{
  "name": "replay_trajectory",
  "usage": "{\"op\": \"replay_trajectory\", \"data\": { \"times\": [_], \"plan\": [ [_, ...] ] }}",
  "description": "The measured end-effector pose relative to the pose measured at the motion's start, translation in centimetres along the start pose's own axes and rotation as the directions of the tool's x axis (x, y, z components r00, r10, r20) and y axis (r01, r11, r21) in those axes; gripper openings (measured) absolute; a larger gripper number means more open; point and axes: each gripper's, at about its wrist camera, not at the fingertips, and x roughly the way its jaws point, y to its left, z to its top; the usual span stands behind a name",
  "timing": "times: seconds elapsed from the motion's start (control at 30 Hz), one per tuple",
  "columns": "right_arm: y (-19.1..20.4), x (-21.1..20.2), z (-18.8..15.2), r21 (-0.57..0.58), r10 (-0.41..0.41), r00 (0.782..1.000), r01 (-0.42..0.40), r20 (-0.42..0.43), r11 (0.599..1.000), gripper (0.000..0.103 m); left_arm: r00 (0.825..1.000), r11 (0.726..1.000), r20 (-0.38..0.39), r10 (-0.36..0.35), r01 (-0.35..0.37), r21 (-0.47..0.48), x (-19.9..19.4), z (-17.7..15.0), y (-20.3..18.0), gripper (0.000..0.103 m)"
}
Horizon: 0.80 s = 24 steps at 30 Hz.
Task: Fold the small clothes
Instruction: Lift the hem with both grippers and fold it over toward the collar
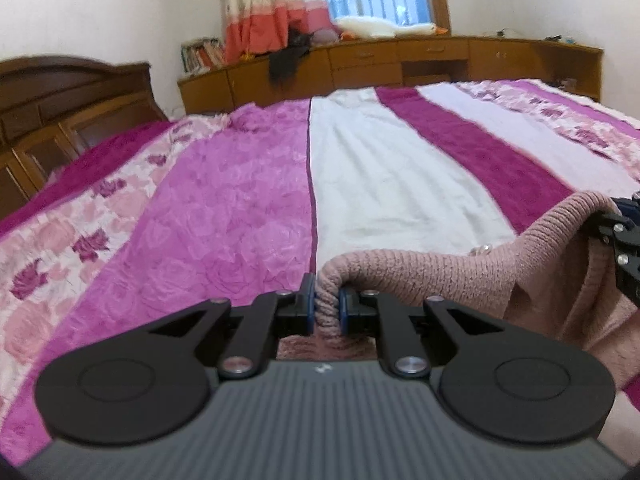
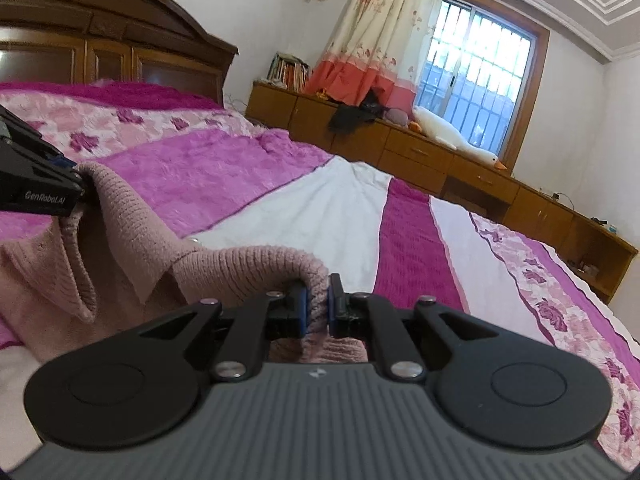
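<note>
A dusty-pink ribbed knit sweater (image 1: pixel 452 276) is held up between both grippers above the bed. My left gripper (image 1: pixel 327 306) is shut on a bunched edge of the sweater. My right gripper (image 2: pixel 318 306) is shut on another edge of the same sweater (image 2: pixel 132 256). The right gripper also shows at the right edge of the left wrist view (image 1: pixel 626 248), and the left gripper at the left edge of the right wrist view (image 2: pixel 36 184). The knit sags between them and hangs down below, where its lower part is hidden.
The bed is covered by a striped quilt (image 1: pixel 200 200) in magenta, white and pink floral bands. A dark wooden headboard (image 2: pixel 100 40) stands on the left. A low wooden cabinet (image 1: pixel 400 60) runs under the window, with a plush goose (image 2: pixel 452 136) on it.
</note>
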Motion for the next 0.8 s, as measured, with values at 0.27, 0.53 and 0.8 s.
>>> {"op": "replay_trajectory", "data": {
  "times": [0.27,0.53,0.8],
  "plan": [
    [2.0,10.2,-3.5,-0.019,0.003,0.992,-0.006,-0.124,1.0,0.01,0.993,1.0,-0.12,0.008,-0.011,-0.021,8.2,-2.9,-0.8,0.013],
    [3.5,15.7,-7.4,0.035,0.032,0.968,-0.024,-0.249,0.999,0.012,0.989,1.0,-0.15,0.015,-0.015,0.0,10.0,-4.8,-1.4,0.016],
    [2.2,13.7,-6.3,0.098,0.059,0.972,-0.037,-0.229,0.995,0.014,0.993,1.0,-0.121,-0.014,0.015,0.007,6.1,-4.0,0.7,0.056]
  ]
}}
